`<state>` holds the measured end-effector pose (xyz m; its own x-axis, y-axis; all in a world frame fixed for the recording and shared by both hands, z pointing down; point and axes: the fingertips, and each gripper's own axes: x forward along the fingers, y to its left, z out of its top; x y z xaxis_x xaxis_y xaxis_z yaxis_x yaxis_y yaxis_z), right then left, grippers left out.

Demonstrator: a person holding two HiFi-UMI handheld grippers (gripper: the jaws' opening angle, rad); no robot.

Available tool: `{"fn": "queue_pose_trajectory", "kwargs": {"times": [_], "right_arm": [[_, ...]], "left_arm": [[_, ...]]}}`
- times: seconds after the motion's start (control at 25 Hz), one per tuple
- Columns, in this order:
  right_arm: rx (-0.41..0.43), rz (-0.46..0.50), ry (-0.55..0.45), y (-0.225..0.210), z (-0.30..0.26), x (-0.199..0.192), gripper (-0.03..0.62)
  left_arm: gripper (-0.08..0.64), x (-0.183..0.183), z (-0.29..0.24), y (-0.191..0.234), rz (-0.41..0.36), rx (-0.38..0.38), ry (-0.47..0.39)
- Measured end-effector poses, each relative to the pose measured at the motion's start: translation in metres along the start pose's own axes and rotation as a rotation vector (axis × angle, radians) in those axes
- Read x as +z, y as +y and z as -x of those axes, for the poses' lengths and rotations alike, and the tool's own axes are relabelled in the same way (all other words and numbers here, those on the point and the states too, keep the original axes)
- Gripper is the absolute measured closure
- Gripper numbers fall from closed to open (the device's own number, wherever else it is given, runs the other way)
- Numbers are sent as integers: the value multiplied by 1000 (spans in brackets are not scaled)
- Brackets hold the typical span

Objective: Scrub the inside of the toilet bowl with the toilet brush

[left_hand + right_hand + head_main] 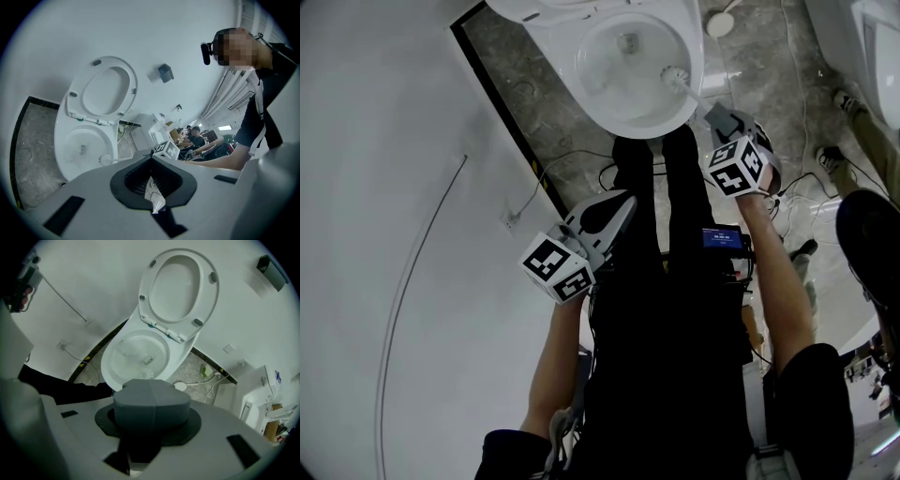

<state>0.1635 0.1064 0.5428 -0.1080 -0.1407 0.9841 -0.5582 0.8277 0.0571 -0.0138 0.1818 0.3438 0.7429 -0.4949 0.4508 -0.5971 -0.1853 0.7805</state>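
Note:
The white toilet bowl (pixel 609 103) is below me with its seat and lid (pixel 180 287) raised. The toilet brush's white head (pixel 674 74) rests against the bowl's inner wall on the right, and its handle (pixel 696 97) runs back into my right gripper (pixel 719 120), which is shut on it. In the right gripper view the brush head (pixel 147 374) shows just above the closed grey fingers (pixel 136 404); the handle is hidden. My left gripper (pixel 619 208) is held back near my left leg, open and holding nothing. In the left gripper view the brush head (pixel 105 160) sits at the bowl (pixel 70 154) rim.
A white wall (pixel 384 187) with a black floor strip (pixel 511 122) stands close on the left. Cables (pixel 572 159) lie on the marble floor. A white round disc (pixel 719 23) sits right of the toilet. Another person's shoes (pixel 848 98) are at the right.

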Motion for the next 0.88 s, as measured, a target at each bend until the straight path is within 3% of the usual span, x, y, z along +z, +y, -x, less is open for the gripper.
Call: {"fn": "queue_pose_trajectory", "kwargs": {"times": [0.52, 0.88], "right_arm": [[154, -33, 127, 28, 4, 0, 433], [232, -129, 187, 35, -2, 9, 433]], "left_arm": [[549, 0, 7, 2, 12, 4, -12], [549, -5, 9, 8, 31, 5, -26]]}}
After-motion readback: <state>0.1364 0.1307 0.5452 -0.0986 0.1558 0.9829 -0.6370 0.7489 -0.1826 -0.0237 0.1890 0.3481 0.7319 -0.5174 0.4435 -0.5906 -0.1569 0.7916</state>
